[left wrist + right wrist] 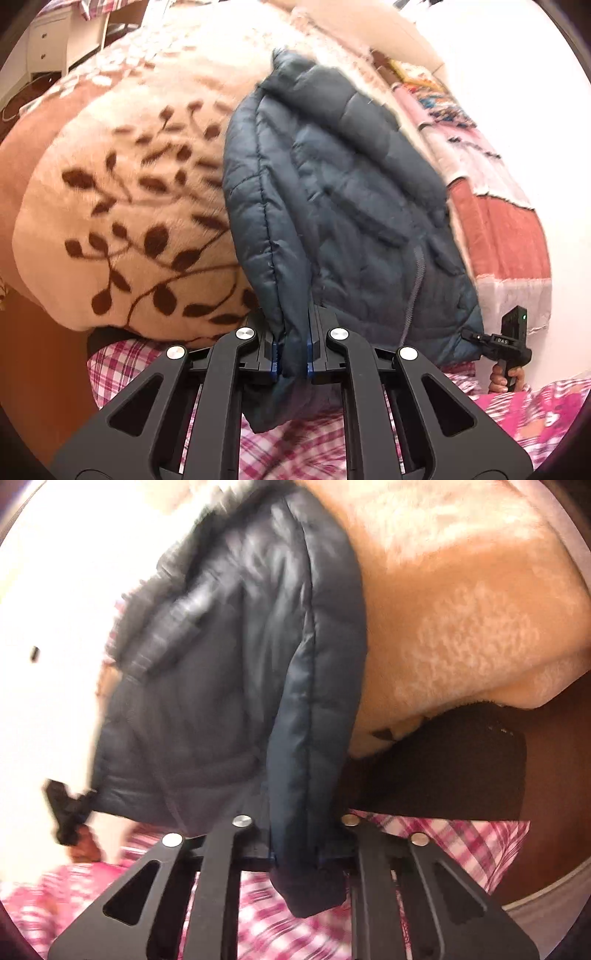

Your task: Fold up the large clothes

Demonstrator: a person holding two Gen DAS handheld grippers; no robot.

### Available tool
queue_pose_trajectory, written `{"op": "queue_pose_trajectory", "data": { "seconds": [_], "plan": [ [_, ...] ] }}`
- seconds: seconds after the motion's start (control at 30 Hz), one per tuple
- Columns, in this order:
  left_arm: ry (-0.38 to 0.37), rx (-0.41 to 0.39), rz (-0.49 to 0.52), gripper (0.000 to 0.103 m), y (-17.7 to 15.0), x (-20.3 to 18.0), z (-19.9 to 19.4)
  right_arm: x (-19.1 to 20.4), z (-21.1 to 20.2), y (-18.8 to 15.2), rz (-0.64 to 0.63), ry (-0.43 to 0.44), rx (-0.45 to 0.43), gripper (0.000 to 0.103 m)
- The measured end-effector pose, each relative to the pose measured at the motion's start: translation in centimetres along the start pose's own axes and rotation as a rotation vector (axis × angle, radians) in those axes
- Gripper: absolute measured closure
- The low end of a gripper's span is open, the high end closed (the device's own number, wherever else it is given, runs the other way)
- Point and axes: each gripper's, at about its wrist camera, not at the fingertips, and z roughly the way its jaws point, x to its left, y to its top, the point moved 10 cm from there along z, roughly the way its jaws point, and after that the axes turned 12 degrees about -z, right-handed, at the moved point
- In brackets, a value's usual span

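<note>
A: What does the jacket (332, 192) look like?

B: It is a dark blue-grey puffer jacket, quilted in stitched bands. The cloth has a slight shine. A zip (413, 291) runs down its front in the left wrist view, and the collar end points away from the cameras.

A: Where is it?

B: It lies over the bed, on a cream blanket (122, 206) with brown leaf print, and its near edge is lifted by both grippers. In the right wrist view the jacket (221, 686) is blurred, but the same quilting shows, with one thick folded edge coming toward the camera.

A: How do the jaws stand?

B: The left gripper (294, 354) is closed on a fold of the jacket's edge. The blue pads (277, 356) press the fold from both sides, and a bit of cloth hangs below them. The right gripper (308, 856) is also clamped on a thick fold; the padded edge fills the space between its jaws and hangs under them.

A: Can each gripper see the other?

B: Yes. In the left wrist view the right gripper (476, 338) is at the jacket's far corner, with a hand (504, 380) on its grip. In the right wrist view a dark blurred gripper (70, 808) is at the other corner.

A: What is around?

B: A pink checked sheet (122, 369) is under the blanket's near edge. A patchwork quilt (491, 221) in pink and white lies beside the jacket, and a white drawer unit (46, 44) stands far back.
</note>
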Motion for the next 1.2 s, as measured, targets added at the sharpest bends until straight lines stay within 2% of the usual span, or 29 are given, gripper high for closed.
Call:
{"op": "queue_pose_trajectory", "data": {
  "seconds": [0.2,0.33,0.47,0.7,0.9,1.07,1.2],
  "plan": [
    [-0.099,-0.134,0.076,0.094,3.2,-4.6,-5.1,3.2,-6.1,3.3,-0.008,0.129,-0.22,0.09],
    [-0.147,-0.201,0.116,0.094,4.2,-6.7,-7.9,4.7,-9.0,4.9,-0.024,0.172,-0.309,0.09],
    [-0.18,-0.228,0.148,0.094,3.6,-7.8,-10.1,5.6,-10.8,4.9,-0.04,0.188,-0.352,0.09],
    [-0.222,-0.251,0.16,0.094,1.3,-7.3,-13.3,7.9,-13.1,4.3,-0.064,0.19,-0.409,0.09],
    [-0.268,-0.288,0.184,0.094,-0.2,-7.5,-16.7,9.7,-16.1,2.1,-0.073,0.213,-0.475,0.09],
    [-0.334,-0.338,0.205,0.094,-0.5,-8.9,-19.6,11.9,-19.7,1.7,-0.097,0.253,-0.557,0.09],
    [-0.38,-0.374,0.183,0.094,0.9,-9.8,-20.7,13.3,-22.1,2.8,-0.126,0.293,-0.618,0.09]
  ]
}}
